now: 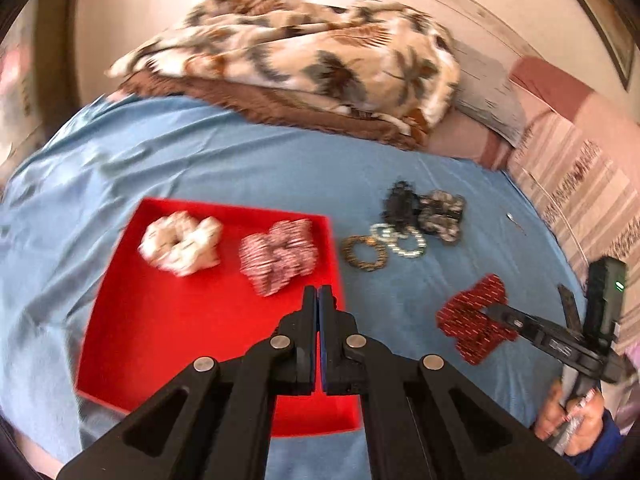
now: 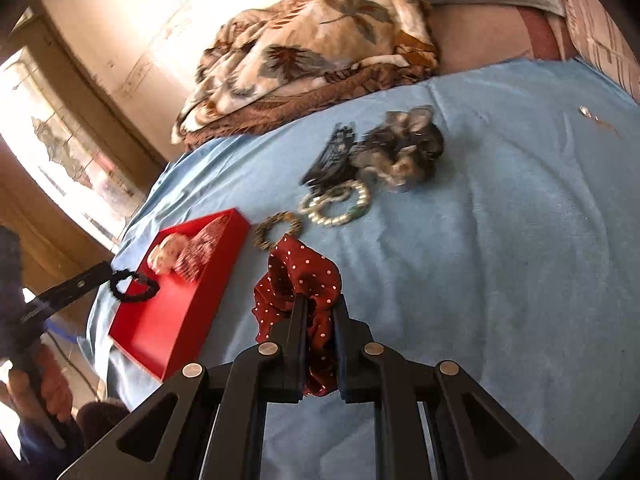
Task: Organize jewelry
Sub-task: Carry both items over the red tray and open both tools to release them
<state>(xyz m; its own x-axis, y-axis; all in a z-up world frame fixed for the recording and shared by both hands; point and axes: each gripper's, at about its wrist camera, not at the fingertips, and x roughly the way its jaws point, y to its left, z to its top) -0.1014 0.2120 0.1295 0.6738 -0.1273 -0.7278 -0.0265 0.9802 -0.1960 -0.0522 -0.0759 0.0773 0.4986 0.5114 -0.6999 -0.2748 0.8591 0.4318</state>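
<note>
Left tongs (image 1: 319,294) are clenched, pads together; the right wrist view shows a thin black hair tie (image 2: 134,286) hanging from their tip above the red tray (image 1: 208,344), though it is hidden in the left wrist view. Right tongs (image 2: 320,304) are grasping a dark red polka-dot scrunchie (image 2: 298,280), cloth bunched between the fingers and lifted off the blue bed sheet (image 1: 200,160). The tray sits on the sheet at the left, with a white scrunchie (image 1: 180,242) at its far left and a red-and-white striped scrunchie (image 1: 280,254) just right of it, both lying inside. Right of the tray, on the sheet, lie a brown beaded bracelet (image 1: 365,253), then two pearl bracelets (image 1: 400,238) touching each other, and farther off a black hair clip (image 1: 400,202) beside a grey patterned scrunchie (image 1: 442,210). A small silvery item (image 2: 586,112) lies far right; too small to tell what. A floral blanket (image 1: 300,52) is heaped at the far end of the bed. A hand (image 1: 576,420) grips the right tool's handle, blue sleeve visible.
</note>
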